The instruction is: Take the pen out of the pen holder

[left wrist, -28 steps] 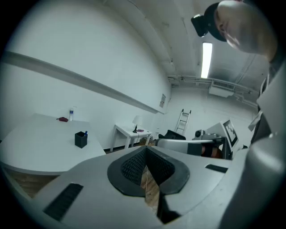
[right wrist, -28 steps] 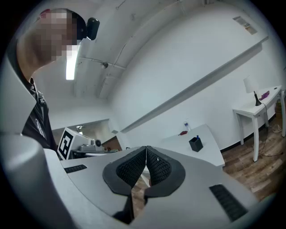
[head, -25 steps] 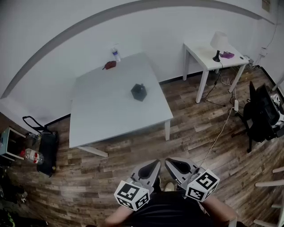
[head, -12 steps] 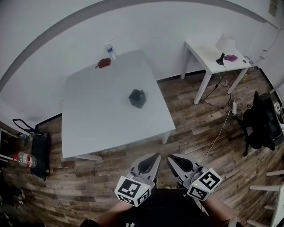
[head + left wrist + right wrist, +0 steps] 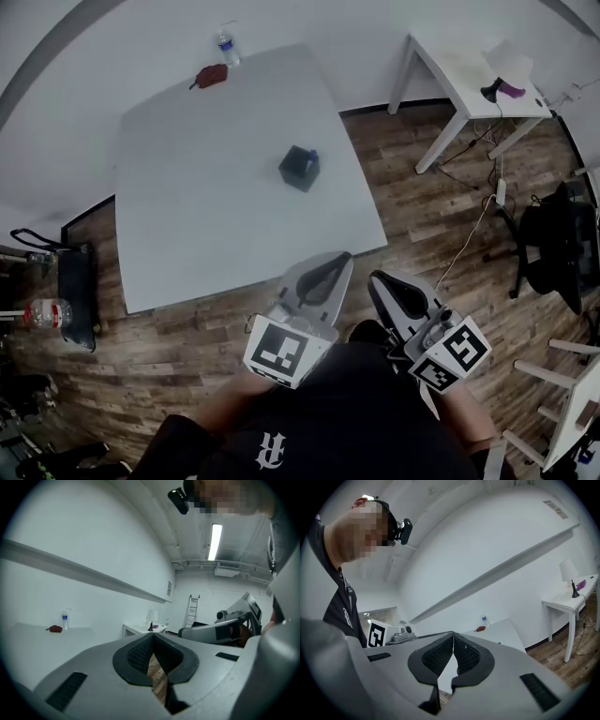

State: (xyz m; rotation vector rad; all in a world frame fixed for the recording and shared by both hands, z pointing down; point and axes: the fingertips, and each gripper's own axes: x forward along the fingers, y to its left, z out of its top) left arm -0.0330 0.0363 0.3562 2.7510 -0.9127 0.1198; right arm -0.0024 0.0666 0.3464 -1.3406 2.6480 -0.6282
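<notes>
A dark square pen holder [image 5: 299, 170] stands near the middle of the white table [image 5: 187, 206], with the blue end of a pen [image 5: 312, 157] showing at its top right corner. Both grippers are held close to the person's body, short of the table's near edge and well away from the holder. My left gripper [image 5: 330, 264] is shut with nothing in it, and in its own view the ribbed pads [image 5: 140, 654] meet. My right gripper [image 5: 382, 282] is likewise shut and holds nothing, its pads [image 5: 464, 654] closed together.
A water bottle [image 5: 223, 47] and a small red thing [image 5: 210, 75] sit at the table's far edge. A white side table [image 5: 459, 80] with a lamp [image 5: 504, 67] stands at the right, an office chair [image 5: 562, 246] beyond it. A dark bag [image 5: 75, 291] lies on the floor at the left.
The person has walked toward the table: it now lies nearer and larger in the head view. Both shut grippers have come forward with the person, up to the table's near edge.
</notes>
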